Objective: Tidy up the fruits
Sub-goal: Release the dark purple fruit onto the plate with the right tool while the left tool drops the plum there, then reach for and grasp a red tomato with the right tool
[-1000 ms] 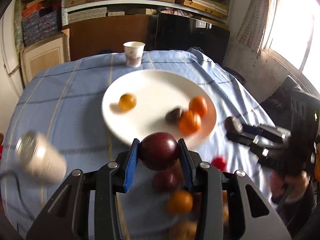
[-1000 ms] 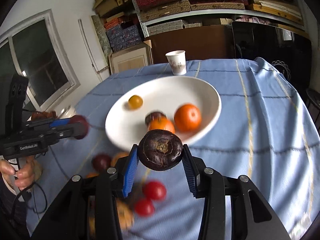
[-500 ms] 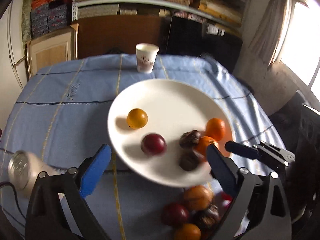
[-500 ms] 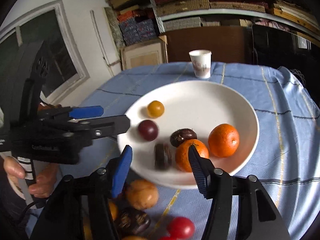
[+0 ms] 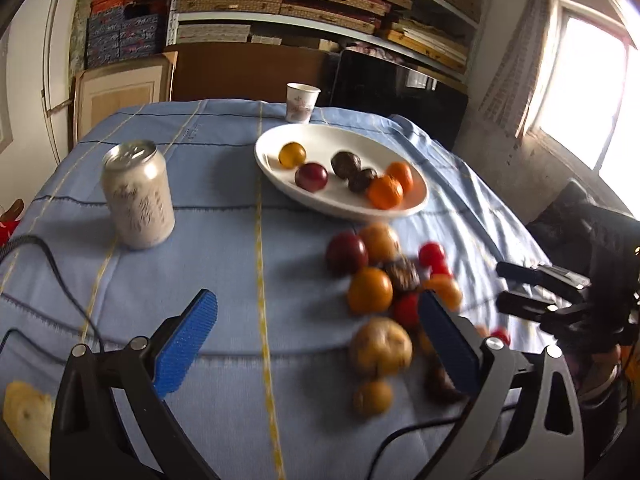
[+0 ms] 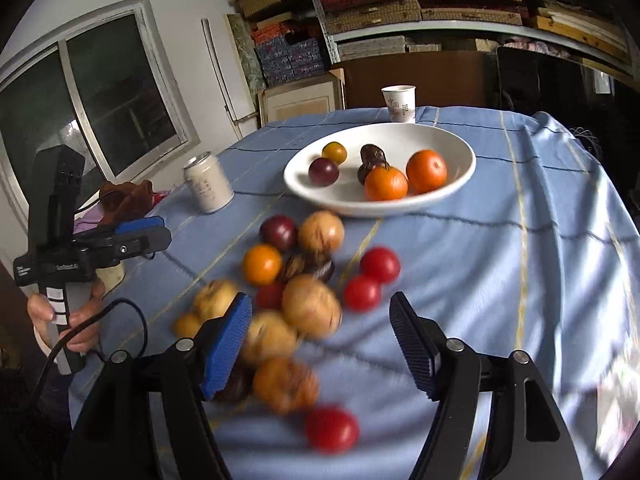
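Left gripper (image 5: 316, 332): jaws spread as wide as they go, having just been opening; nothing between the blue pads, only bare blue cloth beneath.

Right gripper (image 6: 320, 332): jaws well apart, having just been opening; nothing gripped, though blurred fruit of the loose pile shows in the gap below them.

Loose pile of fruit (image 6: 296, 280): lies on the bench just ahead of both grippers, on the near side of the plate. Holds a dark red plum (image 6: 278, 233), an orange (image 6: 262, 264), several tan, rough-skinned round fruits, dark brown wrinkled fruits and small red tomatoes (image 6: 380, 265). Much of it is smeared by blur.

White plate (image 6: 460, 176): beyond the pile, toward the far side of the bench. Carries two oranges (image 6: 426, 171) touching, two dark brown fruits, one plum and one small yellow-orange fruit (image 6: 334, 153).

Drinks can (image 5: 138, 196): upright, to the left of the plate, well apart from the fruit.

Paper cup (image 5: 302, 102): upright, behind the plate at the far edge.

Bench (image 5: 224, 184): covered in a blue cloth with yellow and dark stripes.

A hand (image 6: 76, 320) holds the left gripper's grip.
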Tool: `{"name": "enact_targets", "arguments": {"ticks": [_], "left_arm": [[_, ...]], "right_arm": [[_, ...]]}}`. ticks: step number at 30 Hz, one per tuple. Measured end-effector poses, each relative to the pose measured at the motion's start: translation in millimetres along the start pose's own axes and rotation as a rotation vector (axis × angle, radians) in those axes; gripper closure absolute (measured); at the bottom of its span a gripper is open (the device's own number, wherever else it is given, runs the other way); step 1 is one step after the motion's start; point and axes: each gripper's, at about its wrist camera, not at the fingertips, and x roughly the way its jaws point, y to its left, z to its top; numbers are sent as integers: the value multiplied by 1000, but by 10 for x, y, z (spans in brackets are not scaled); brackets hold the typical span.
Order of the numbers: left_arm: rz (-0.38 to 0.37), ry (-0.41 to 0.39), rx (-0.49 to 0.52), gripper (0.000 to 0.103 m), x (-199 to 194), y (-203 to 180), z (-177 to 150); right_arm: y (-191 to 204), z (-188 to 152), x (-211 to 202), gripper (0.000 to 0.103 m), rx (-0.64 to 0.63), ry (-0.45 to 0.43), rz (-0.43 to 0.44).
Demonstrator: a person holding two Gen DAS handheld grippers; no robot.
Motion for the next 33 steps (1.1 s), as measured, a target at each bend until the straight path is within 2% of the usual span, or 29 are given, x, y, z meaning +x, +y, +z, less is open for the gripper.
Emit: {"name": "enact_targets", "arguments": {"ticks": [4,7,11,16,25,33], "left_arm": [[52,-6,42,5,-87,-52,-213],[60,16,57,5,-96,-85,-296],[46,-7,27,5,-188,-35,-329],[34,5,-27,5,-214,63,-360],[49,-2,-23,5,-238,47,-378],[50,10,-50,5,-216,97,-373]], "right_arm": [[47,-224,-132,22,44,12,-56],[84,-288,-165,22,38,36,-118],[116,-345,-103,23,0,86,-185],[104,-360,10,51,-4,142,-186],[182,-374,107,52,-45,185,-205],[148,-374,104,56,-13,189,-169]]}}
